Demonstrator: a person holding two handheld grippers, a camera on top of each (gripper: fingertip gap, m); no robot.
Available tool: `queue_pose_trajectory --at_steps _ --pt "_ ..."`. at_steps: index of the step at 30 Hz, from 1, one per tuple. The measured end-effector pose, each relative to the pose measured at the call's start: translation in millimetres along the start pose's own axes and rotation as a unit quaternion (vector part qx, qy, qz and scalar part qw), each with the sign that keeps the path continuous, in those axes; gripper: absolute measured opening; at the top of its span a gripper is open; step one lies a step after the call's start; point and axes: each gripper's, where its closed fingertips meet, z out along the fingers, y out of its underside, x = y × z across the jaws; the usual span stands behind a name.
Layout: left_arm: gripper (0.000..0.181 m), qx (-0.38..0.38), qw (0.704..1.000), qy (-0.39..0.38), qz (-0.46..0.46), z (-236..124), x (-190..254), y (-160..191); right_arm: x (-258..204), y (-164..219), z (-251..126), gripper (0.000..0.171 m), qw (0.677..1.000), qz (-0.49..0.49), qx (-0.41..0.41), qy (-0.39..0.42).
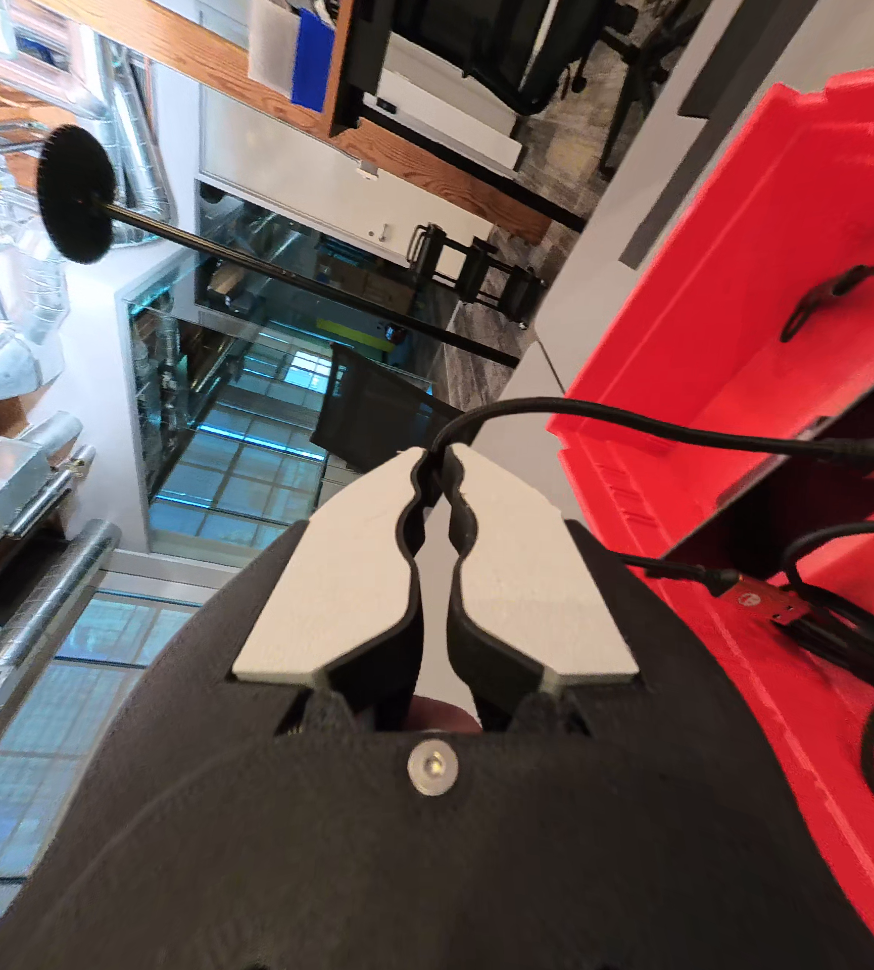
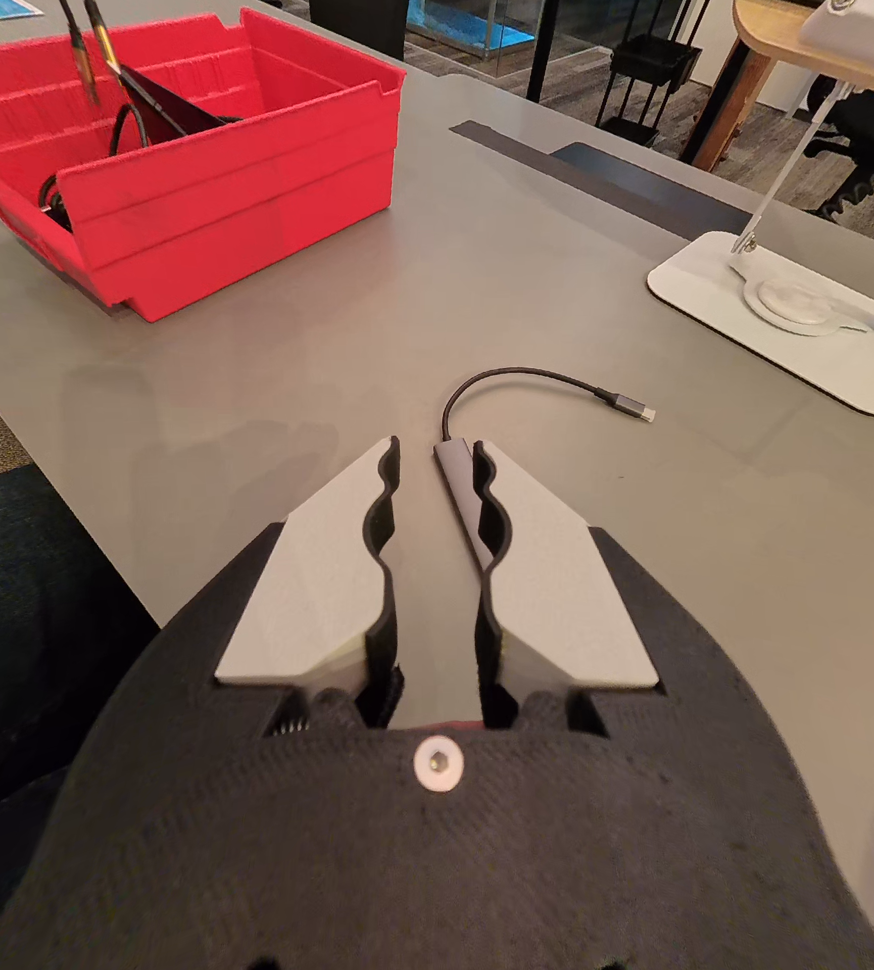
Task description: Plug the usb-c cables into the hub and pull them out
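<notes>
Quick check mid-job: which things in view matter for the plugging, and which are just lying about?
In play:
- black cable, pinched in left gripper
- grey hub, by right gripper
- spare cables in red bin

Idle:
- white stand
- grey table

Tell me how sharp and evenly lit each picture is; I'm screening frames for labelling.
Left wrist view: rolled sideways, wide-angle bending at the edges, background soft, yet the thin black cable pinched in the left gripper is crisp. Right wrist view: the slim grey metal hub is sharp, the glossy grey table shows faint reflections, and the hanging plugs over the red plastic bin are motion-blurred.
</notes>
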Motion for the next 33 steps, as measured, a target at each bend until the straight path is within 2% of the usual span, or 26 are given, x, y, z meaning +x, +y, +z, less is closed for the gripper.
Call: queue_pose_trajectory --at_steps 8,11,14,17,21,26,29,33 --pt "0.003 -0.004 0.998 -0.063 -0.011 -9 -50 -14 4 -3 -2 0.026 1.0 0.001 0.006 0.008" --pt "0.003 0.008 0.996 -0.08 -0.049 -19 -68 -28 7 -4 -4 0.026 1.0 0.001 0.009 0.013" --pt "0.003 0.025 0.993 -0.087 -0.074 -34 -82 -50 13 -5 -6 0.027 1.0 0.007 0.012 0.021" --pt "0.004 0.048 0.994 -0.051 -0.087 -49 -75 -88 20 -3 -7 0.027 1.0 0.013 0.011 0.026" --pt "0.004 0.078 0.994 0.026 -0.066 -63 -36 -149 30 1 -9 0.028 0.999 0.016 0.006 0.035" --pt "0.004 0.099 0.98 0.167 -0.038 -71 49 -213 48 8 -15 0.028 0.998 0.028 0.002 0.052" --pt "0.004 0.085 0.97 0.226 -0.008 -65 98 -231 55 16 -16 0.029 0.998 0.037 -0.008 0.052" --pt "0.004 0.039 0.946 0.32 0.022 -51 164 -235 58 28 -13 0.031 0.998 0.044 -0.029 0.041"
